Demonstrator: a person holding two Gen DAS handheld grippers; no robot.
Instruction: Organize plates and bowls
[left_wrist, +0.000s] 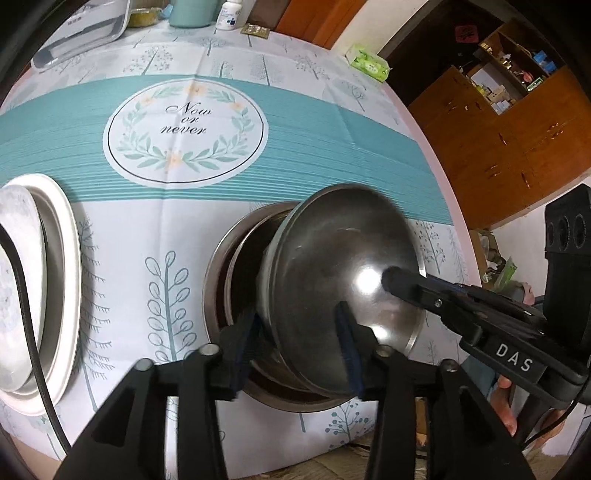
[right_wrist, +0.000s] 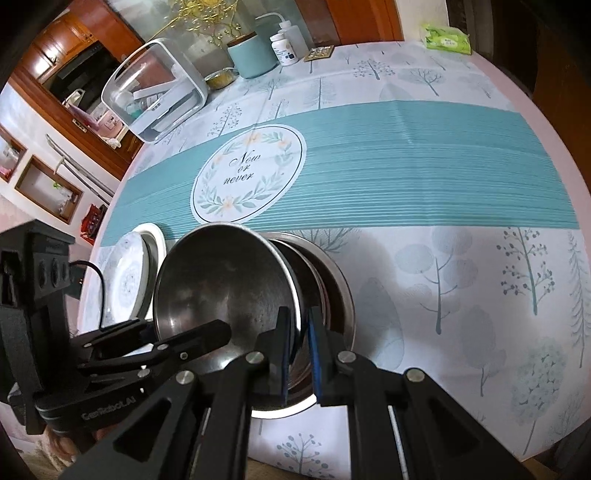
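A steel bowl (left_wrist: 340, 266) is tilted on its edge over a stack of nested steel bowls (left_wrist: 221, 266) at the table's near edge. My left gripper (left_wrist: 299, 350) straddles its near rim with a wide gap between the fingers. My right gripper (right_wrist: 301, 354) is clamped on the tilted bowl's rim (right_wrist: 295, 295); its inside (right_wrist: 218, 284) faces left. The right gripper also shows in the left wrist view (left_wrist: 402, 284), reaching in against the bowl. White plates (left_wrist: 40, 288) are stacked at the left, also seen in the right wrist view (right_wrist: 129, 280).
The table has a teal and white cloth (left_wrist: 184, 129). At the far side stand a clear plastic box (right_wrist: 155, 92), a teal canister (right_wrist: 251, 55), a white bottle (right_wrist: 282, 48) and a green tissue pack (right_wrist: 447, 37). Wooden cabinets (left_wrist: 517, 129) stand to the right.
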